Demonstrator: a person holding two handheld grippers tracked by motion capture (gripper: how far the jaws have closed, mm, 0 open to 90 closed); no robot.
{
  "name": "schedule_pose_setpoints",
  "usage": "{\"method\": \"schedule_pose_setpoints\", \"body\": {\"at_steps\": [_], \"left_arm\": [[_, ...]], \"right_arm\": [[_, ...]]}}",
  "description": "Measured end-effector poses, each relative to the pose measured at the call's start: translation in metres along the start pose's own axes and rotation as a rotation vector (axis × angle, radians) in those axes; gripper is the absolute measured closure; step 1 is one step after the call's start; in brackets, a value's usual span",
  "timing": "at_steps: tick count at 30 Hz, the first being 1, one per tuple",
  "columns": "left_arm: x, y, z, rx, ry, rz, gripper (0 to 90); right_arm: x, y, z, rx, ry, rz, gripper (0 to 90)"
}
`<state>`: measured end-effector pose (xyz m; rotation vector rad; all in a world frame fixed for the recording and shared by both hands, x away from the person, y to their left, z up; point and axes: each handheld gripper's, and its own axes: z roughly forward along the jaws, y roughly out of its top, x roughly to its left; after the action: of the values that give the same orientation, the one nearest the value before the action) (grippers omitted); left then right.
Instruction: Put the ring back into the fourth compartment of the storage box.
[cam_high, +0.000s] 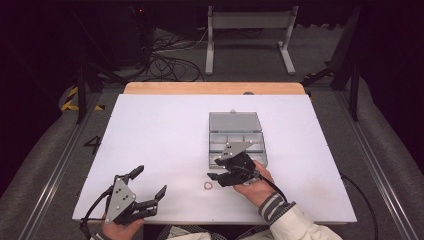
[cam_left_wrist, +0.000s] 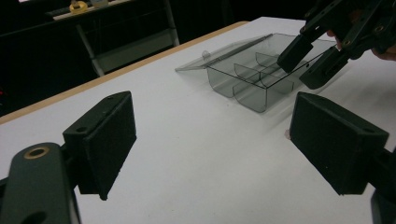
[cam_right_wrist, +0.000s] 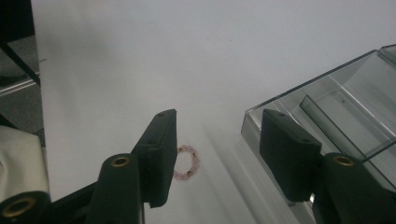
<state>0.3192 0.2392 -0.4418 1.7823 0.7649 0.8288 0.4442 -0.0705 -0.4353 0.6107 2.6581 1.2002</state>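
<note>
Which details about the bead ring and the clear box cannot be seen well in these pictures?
- Bead ring: right gripper view, its left part is behind a jaw of the right gripper; in the high view too small to count beads.
- Clear box: high view, the near compartments are covered by the right gripper; their contents cannot be told.

— Bench (cam_high: 160, 130): matt white top, smooth, w/ a pale wood edge at the back.
— Box (cam_high: 235, 140)?
— Clear grey plastic, glossy. Bracelet (cam_right_wrist: 187, 162): small pink beads w/ gold bits. Right tongs (cam_right_wrist: 217, 154): matt black, flat pads.
</note>
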Motion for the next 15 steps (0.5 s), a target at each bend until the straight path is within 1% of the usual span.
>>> {"method": "schedule_pose_setpoints", "body": {"at_steps": [3,5,8,10,12,15], "left_arm": [[0.000,0.000,0.000,0.001,0.000,0.001,15.7],[0.000,0.000,0.000,0.004,-0.003,-0.006,15.8],[0.000,0.000,0.000,0.004,-0.003,-0.006,15.8],[0.000,0.000,0.000,0.004,-0.003,-0.006,15.8],[0.000,0.000,0.000,0.005,-0.004,-0.006,16.0],[0.000,0.000,0.000,0.008,-0.005,-0.009,16.2]], "right_arm": [[0.001,0.000,0.006,0.022,-0.006,-0.011,48.7],[0.002,0.000,0.009,0.037,-0.008,-0.010,50.2],[0.003,-0.001,0.014,0.060,-0.013,-0.014,53.9],[0.003,-0.001,0.018,0.081,-0.016,-0.007,55.4],[0.002,-0.002,0.021,0.096,0.001,0.005,56.3],[0.002,-0.003,0.026,0.121,0.005,0.018,58.4]]}}
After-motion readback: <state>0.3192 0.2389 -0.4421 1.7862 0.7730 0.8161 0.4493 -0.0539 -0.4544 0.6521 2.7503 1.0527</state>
